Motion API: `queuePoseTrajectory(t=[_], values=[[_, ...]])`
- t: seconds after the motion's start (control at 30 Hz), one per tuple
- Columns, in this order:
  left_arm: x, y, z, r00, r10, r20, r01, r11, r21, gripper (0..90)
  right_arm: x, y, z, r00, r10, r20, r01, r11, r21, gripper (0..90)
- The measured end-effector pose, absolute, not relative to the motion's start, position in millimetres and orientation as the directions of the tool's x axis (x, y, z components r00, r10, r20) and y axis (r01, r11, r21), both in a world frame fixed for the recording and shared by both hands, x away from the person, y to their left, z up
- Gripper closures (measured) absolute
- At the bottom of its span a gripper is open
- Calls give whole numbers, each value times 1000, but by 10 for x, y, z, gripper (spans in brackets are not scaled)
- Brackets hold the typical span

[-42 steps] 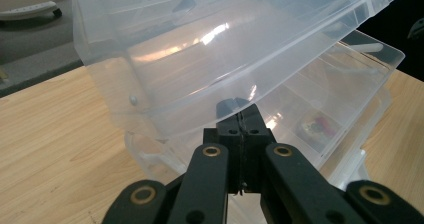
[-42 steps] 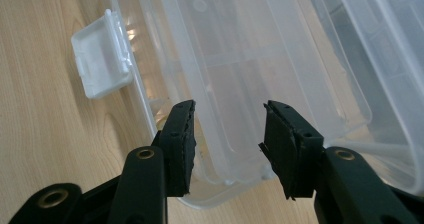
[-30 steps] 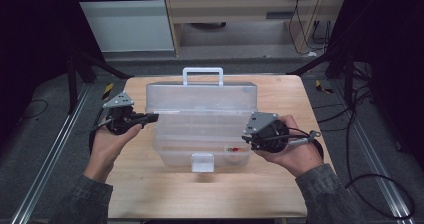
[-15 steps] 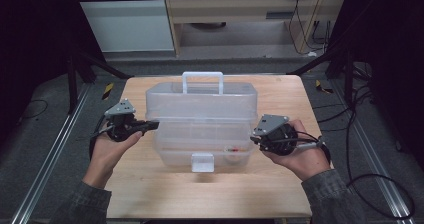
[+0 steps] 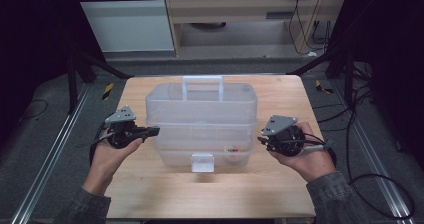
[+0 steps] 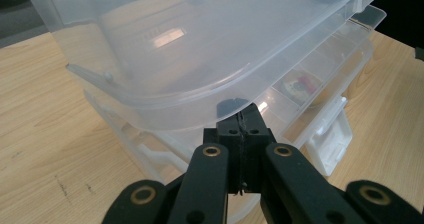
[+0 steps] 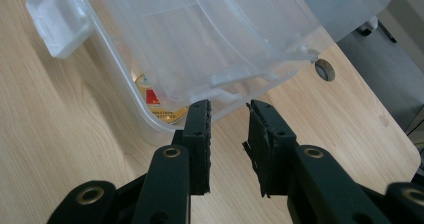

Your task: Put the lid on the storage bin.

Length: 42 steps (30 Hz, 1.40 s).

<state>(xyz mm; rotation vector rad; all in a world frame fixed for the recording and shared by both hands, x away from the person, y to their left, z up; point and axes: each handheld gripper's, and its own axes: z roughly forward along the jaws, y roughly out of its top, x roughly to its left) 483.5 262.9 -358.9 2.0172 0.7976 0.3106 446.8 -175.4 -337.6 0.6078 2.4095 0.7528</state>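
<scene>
A clear plastic storage box [image 5: 202,119] with a carry handle [image 5: 202,79] and a white front latch [image 5: 202,162] stands mid-table. My left gripper [image 5: 155,130] is shut, with its tip under the lid's rounded rim [image 6: 175,49] at the box's left side, seen close up at the left gripper [image 6: 244,115]. My right gripper [image 5: 261,140] sits just off the box's right end. Its jaws have just been closing, and in the right gripper view [image 7: 229,106] they stand apart with only bare table between them. A small red-and-yellow item [image 7: 152,101] lies inside the bottom tray.
The wooden table [image 5: 280,194] has free room in front of the box and at both sides. Its right edge [image 7: 400,149] is close to my right gripper. Metal rails and cables run along the floor either side.
My right gripper has slid right and slightly toward the near edge, away from the box's end, and its jaws have narrowed. The box's upper part has drawn in at its right.
</scene>
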Motion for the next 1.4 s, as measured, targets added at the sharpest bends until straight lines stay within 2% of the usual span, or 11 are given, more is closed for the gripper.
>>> queuePoseTrajectory(t=[1.4], values=[[4670,2611,-3654,778,620,-98,408,-382,829,900,4504,-1983,-3519,-725,603,-332,315,719,619,706]])
